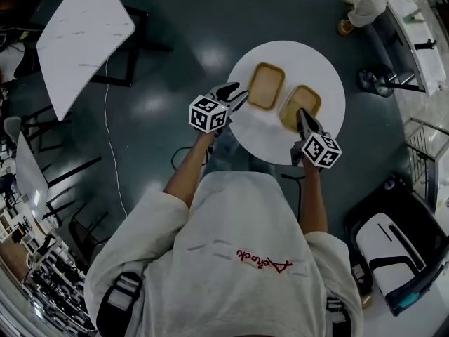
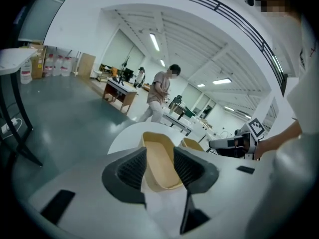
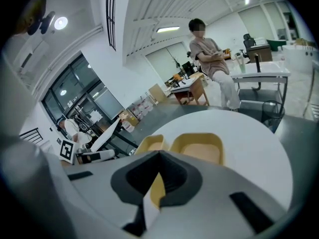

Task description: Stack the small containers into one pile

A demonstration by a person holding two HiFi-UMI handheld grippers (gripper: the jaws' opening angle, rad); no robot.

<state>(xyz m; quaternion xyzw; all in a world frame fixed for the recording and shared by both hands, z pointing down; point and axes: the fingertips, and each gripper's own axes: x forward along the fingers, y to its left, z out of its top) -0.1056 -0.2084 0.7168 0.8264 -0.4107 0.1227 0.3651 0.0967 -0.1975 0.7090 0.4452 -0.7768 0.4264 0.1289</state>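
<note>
Two containers (image 1: 266, 86) near the counter's (image 1: 330, 83) middle look light, stiff; left tongs (image 2: 159, 154) gape at one's graspable rim, right tongs (image 3: 159, 157) closed.

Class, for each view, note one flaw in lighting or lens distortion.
Head view: dim overall, with pale glare patches on the dark floor. Left gripper view: fisheye bends the ceiling lines; corners go black. Right gripper view: same dark corners; the nearby jaws look soft.
</note>
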